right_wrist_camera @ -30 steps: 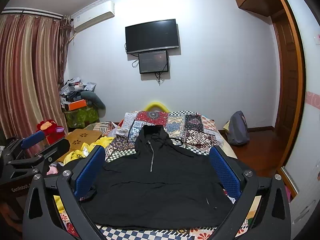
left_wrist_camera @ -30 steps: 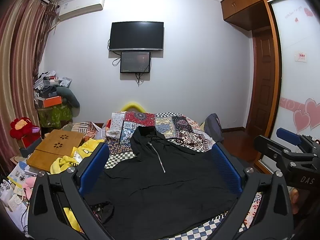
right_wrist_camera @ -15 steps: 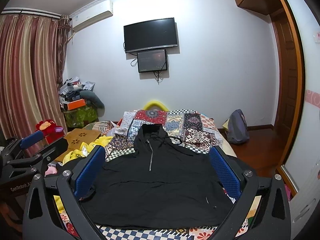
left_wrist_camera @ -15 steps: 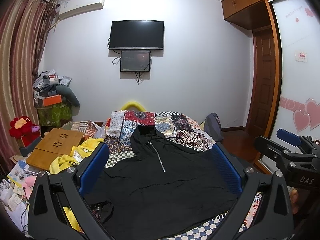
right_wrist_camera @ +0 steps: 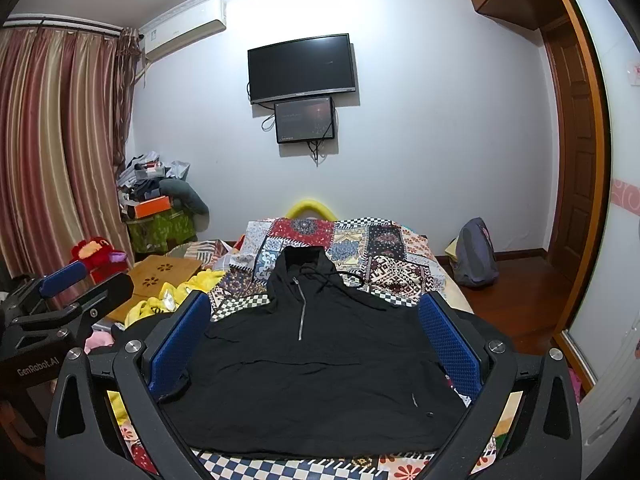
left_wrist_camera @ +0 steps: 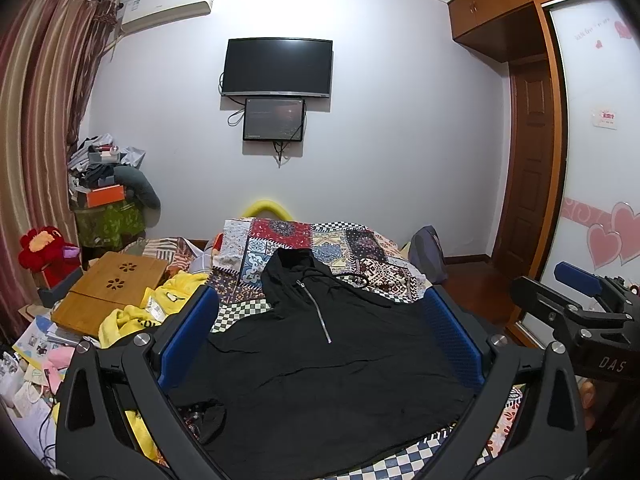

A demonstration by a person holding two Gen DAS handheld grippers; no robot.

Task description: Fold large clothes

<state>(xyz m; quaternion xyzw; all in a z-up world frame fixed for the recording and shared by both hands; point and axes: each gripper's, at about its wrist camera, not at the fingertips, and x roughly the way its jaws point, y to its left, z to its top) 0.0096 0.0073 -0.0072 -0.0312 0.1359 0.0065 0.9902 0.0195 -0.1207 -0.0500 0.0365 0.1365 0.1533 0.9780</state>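
Black hoodie lies flat, front up, on the patchwork bed, hood toward 12 o'clock. Left tongs and right tongs hover above its near hem, both spread wide, holding nothing. Yellow clothes lie at 9 o'clock, beside a wooden tray.

Black zip hoodie flat, face-up on bed
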